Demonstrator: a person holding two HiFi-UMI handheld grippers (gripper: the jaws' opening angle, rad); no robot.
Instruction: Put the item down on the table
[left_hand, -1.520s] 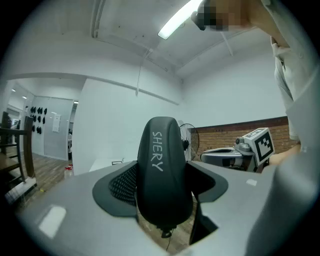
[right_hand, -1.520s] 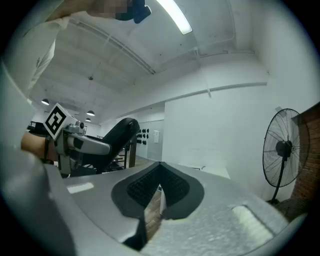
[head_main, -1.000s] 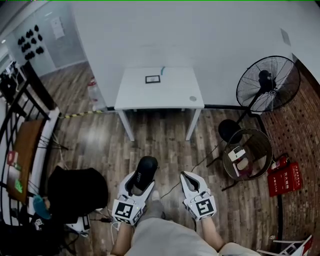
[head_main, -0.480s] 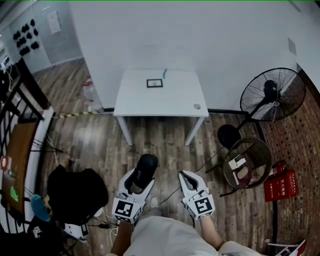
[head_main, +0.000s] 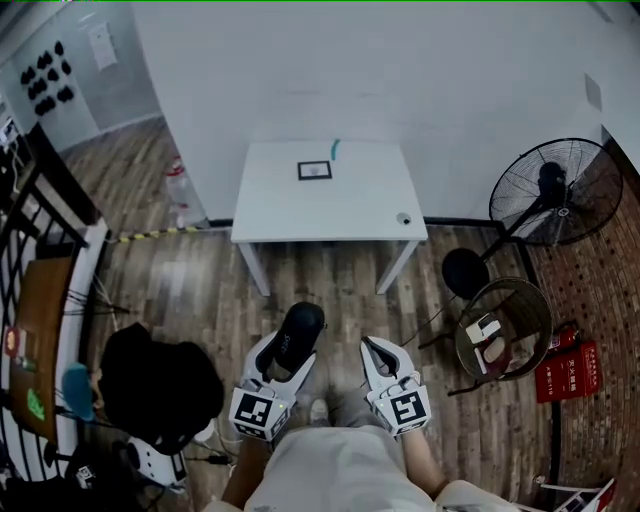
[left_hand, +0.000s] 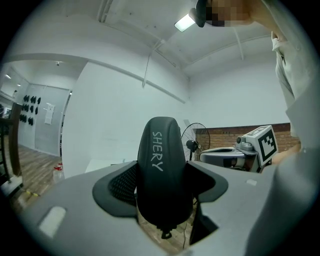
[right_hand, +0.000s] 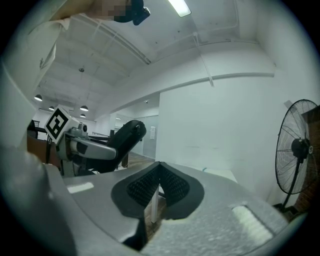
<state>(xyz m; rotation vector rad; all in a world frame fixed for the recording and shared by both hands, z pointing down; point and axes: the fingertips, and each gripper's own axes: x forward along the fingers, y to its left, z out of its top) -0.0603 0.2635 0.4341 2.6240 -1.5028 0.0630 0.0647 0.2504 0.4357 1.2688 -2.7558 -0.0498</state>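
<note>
**Black item clamped in left gripper, table well ahead**

Left gripper (head_main: 283, 352), lower centre of the head view, is clenched on the black item (head_main: 299, 333), with a pad pressed on each flank. Right gripper (head_main: 374, 349) sits just beside it, jaws closed together with nothing between them.

White table (head_main: 350, 205) is upper centre of the head view, well apart from both grippers, with bare wood floor between. The item's long axis runs along the jaws and points up-frame at the table's near edge, leaning slightly right. Both grippers look about equally far from the table, but only the left carries.

My read: not placed yet. Next move is forward toward the table, then lay the item flat on bare top below the small framed marker (head_main: 314, 170).
</note>
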